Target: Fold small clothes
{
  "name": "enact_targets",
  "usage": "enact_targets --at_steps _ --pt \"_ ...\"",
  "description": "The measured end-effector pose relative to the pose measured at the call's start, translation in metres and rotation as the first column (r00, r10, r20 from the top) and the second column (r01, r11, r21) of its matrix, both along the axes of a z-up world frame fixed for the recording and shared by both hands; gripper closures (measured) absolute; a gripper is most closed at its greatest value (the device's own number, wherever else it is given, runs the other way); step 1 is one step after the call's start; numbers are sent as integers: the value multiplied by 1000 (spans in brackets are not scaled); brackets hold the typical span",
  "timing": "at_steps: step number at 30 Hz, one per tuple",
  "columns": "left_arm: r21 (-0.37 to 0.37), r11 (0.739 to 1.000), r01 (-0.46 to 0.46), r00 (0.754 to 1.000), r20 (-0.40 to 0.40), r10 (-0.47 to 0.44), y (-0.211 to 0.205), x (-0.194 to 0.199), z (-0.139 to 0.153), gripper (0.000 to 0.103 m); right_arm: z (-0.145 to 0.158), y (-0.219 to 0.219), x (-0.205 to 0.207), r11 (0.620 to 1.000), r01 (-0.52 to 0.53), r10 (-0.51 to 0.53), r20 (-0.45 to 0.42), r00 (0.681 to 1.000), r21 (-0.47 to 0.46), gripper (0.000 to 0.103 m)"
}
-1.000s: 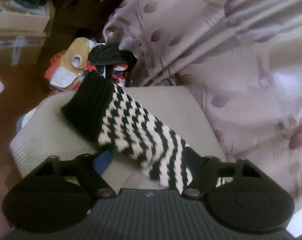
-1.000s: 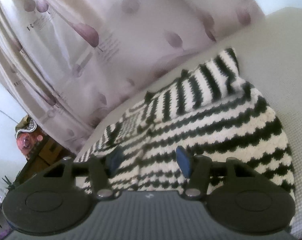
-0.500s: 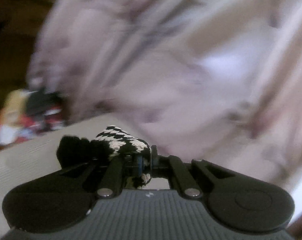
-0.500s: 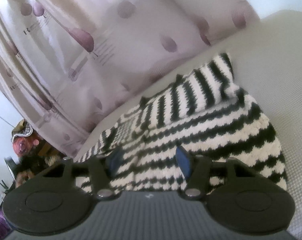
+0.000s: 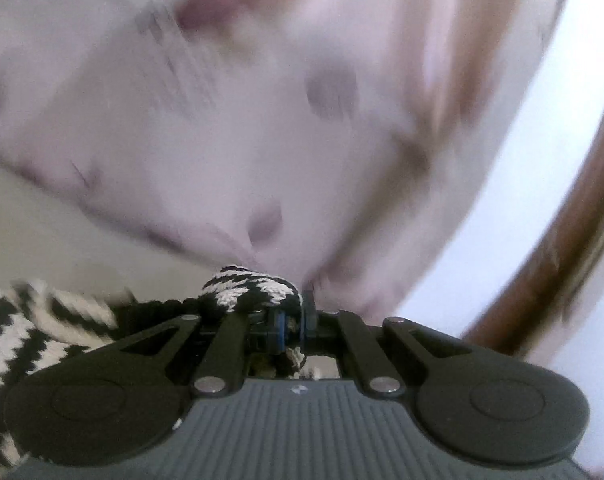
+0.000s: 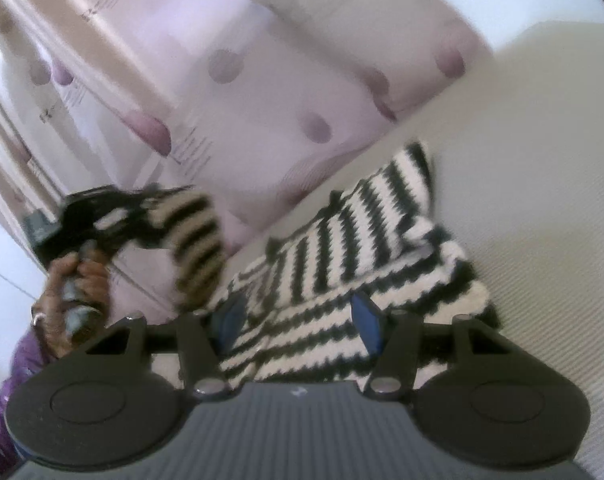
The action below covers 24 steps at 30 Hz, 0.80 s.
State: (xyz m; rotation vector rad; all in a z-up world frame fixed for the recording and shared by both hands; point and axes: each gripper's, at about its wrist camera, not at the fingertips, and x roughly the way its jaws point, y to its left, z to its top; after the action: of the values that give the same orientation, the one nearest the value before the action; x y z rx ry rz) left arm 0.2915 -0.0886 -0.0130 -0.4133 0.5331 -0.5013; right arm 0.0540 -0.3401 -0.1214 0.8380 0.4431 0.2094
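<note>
A black-and-white striped knit garment (image 6: 342, 264) lies on a pale cushion (image 6: 542, 200). My left gripper (image 5: 292, 320) is shut on a bunched sleeve of the garment (image 5: 250, 292), lifted above the rest of the knit (image 5: 6, 340) at lower left. In the right wrist view the left gripper (image 6: 98, 216) shows at the left, held by a hand, with the striped sleeve (image 6: 198, 248) hanging from it. My right gripper (image 6: 298, 316) is open, its blue pads (image 6: 366, 320) just above the garment's near part, holding nothing.
A pink curtain with purple spots (image 6: 262, 80) hangs right behind the cushion and fills the left wrist view (image 5: 262, 120). A brown wooden edge (image 5: 574, 220) runs at the right of the left wrist view.
My left gripper closed on the sleeve and lifted it up and across over the garment; the view swung toward the curtain. My right gripper stayed open, nearly still.
</note>
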Motion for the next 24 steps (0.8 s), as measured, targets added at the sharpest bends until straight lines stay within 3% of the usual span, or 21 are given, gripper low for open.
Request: enact_targets --at_steps 3,7,9,11,12,15,20,24 --pt "19 997 77 995 -67 -76 -31 6 -43 98 -5 -10 2 1000 9 -9 1 1000 12 45" --pt "66 982 178 983 -50 -175 -59 2 -81 92 -13 -19 6 1000 14 -14 -4 1000 25 45" --pt "75 971 226 974 -31 -224 -63 1 -87 65 -17 -22 9 999 13 -12 -6 1000 33 45" --pt "80 963 257 966 13 -259 -63 -4 -88 10 -19 -24 12 999 11 -10 -6 1000 36 45" --pt "78 961 265 963 39 -268 -62 -10 -86 1 -20 -25 14 999 9 -9 -4 1000 39 45" --pt "60 957 282 950 124 -288 -56 -26 -71 0 -20 -26 21 999 6 -6 0 1000 39 45" --pt "-58 957 286 954 109 -279 -12 -32 -57 0 -13 -19 37 1000 -15 15 -7 1000 8 45" --pt "-88 974 207 974 107 -197 40 -40 -54 0 4 4 55 992 -61 61 -9 998 -112 45"
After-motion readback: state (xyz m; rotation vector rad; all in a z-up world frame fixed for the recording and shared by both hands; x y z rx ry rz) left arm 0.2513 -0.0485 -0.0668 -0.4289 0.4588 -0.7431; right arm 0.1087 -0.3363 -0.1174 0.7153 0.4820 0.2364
